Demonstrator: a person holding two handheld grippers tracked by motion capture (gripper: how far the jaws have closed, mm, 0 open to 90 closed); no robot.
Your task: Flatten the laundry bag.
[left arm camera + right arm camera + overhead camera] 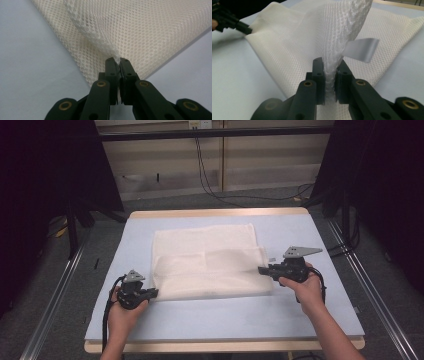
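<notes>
A cream mesh cloth (205,260) lies folded on the pale blue table top (225,312). My left gripper (154,293) is at the cloth's near left corner, shut on the top mesh layer (100,37), which rises in a small fold from the pinch. My right gripper (262,270) holds the cloth's right edge a little above the table. Its jaws are pressed on a bunched strip of mesh (337,50), and a grey label (361,49) sticks out of that strip. The left gripper (247,30) shows at the far corner in the right gripper view.
The table (165,214) has a wooden rim at back and front. Metal rails (55,290) run along both sides on the floor. Cables (210,180) hang by the back wall. Bare blue surface surrounds the cloth.
</notes>
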